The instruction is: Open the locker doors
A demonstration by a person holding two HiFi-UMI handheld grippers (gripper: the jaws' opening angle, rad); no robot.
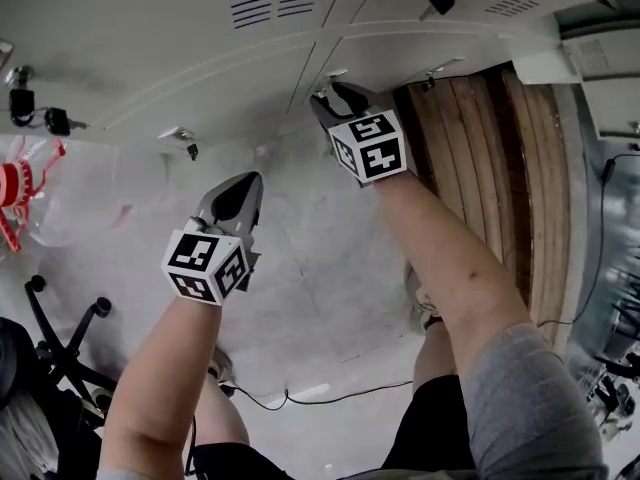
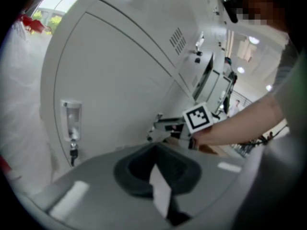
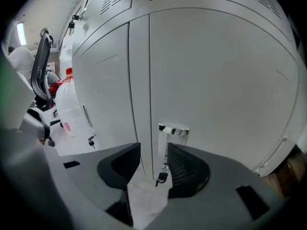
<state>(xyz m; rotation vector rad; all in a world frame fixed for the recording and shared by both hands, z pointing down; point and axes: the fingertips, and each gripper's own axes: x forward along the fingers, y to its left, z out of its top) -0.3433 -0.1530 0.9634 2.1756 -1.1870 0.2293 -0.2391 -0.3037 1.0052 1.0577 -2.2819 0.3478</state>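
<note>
Right claw (image 3: 152,153) spread — locker door handle (image 3: 172,130) between its jaws, left claw (image 1: 238,196) clenched

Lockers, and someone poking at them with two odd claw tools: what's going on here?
A person holds a two-jaw gripper in each hand before grey lockers. The right gripper is open, its jaws lined up on the latch handle of a lower locker door, where a key hangs; nothing is gripped yet. The left gripper is shut and empty, clear of the lockers. The doors nearest them look closed.
</note>
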